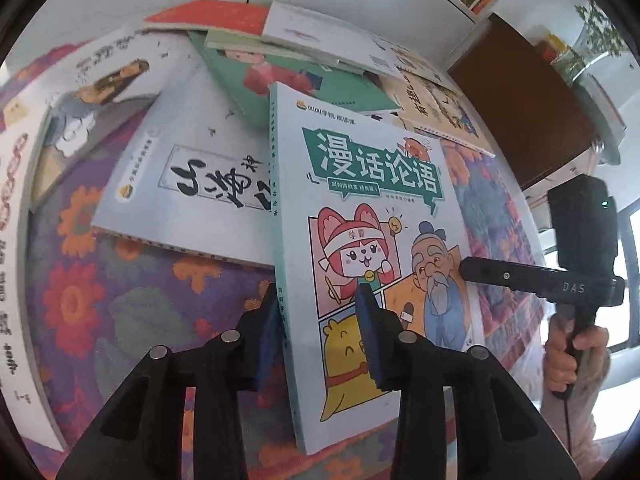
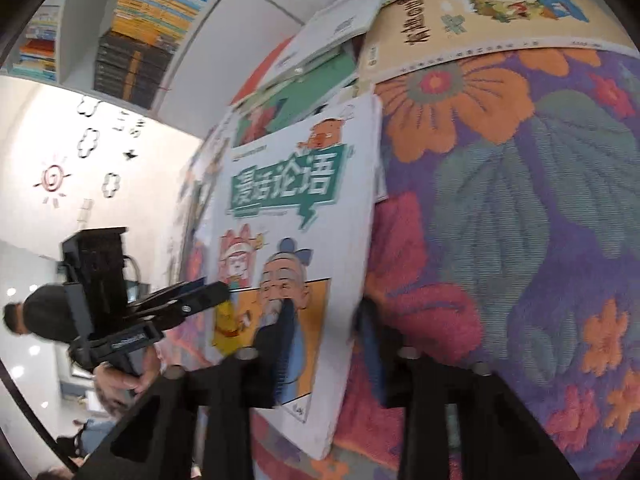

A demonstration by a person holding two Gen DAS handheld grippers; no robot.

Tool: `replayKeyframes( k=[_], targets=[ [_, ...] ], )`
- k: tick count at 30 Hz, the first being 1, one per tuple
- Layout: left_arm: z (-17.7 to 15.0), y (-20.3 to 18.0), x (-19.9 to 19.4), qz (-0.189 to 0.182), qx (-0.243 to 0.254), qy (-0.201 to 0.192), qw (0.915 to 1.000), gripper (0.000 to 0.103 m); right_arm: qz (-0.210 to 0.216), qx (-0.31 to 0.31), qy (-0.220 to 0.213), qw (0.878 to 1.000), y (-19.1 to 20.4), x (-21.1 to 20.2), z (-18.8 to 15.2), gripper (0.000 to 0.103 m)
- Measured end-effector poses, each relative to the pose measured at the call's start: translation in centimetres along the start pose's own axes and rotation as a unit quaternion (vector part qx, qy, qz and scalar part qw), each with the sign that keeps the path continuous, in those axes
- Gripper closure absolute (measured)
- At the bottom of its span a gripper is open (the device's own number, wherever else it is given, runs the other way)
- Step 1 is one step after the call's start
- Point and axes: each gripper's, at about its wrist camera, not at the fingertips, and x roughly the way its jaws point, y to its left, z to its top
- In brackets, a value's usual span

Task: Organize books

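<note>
A white comic book [image 1: 372,208] with a green title banner, a pink fox and an old bearded man on its cover is raised off the flowered cloth. My left gripper [image 1: 320,320] is shut on its lower spine edge, one blue pad [image 1: 370,332] on the cover and the other under the spine. My right gripper [image 2: 324,328] is shut on the same book [image 2: 288,208] at its lower right edge. In the left wrist view the right gripper's fingers [image 1: 480,272] reach the cover from the right. In the right wrist view the left gripper [image 2: 200,296] comes in from the left.
Several books lie in a loose pile on the purple flowered cloth [image 1: 100,300]: a white calligraphy book [image 1: 192,176], a green one [image 1: 288,80], an orange one [image 1: 212,16], a beige one [image 1: 436,108]. A full bookshelf [image 2: 148,20] stands behind, a dark wooden cabinet [image 1: 520,112] to the right.
</note>
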Motion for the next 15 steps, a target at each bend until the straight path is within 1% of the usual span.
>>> replayKeyframes(
  k=[4, 6, 10, 13, 15],
  targets=[
    [-0.3, -1.6, -0.7, 0.045, 0.036, -0.009, 0.9983, 0.07, -0.03, -0.027, -0.007, 0.999, 1.6, -0.6, -0.8, 0.078],
    [-0.5, -2.0, -1.2, 0.058, 0.049, -0.014, 0.997, 0.07, -0.029, -0.039, -0.012, 0.999, 2.5, -1.2, -1.2, 0.078],
    [-0.9, -2.1, -2.1, 0.056, 0.054, -0.016, 0.9969, 0.07, -0.032, -0.062, -0.019, 0.997, 3.9, -2.0, -1.6, 0.079],
    [-1.2, -2.2, -2.8, 0.063, 0.063, -0.021, 0.9958, 0.07, -0.03, -0.072, -0.023, 0.997, 4.7, -2.1, -1.9, 0.079],
    [-1.2, -2.1, -3.1, 0.059, 0.062, -0.025, 0.996, 0.07, -0.03, -0.079, -0.026, 0.996, 5.2, -2.3, -2.1, 0.079]
  ],
)
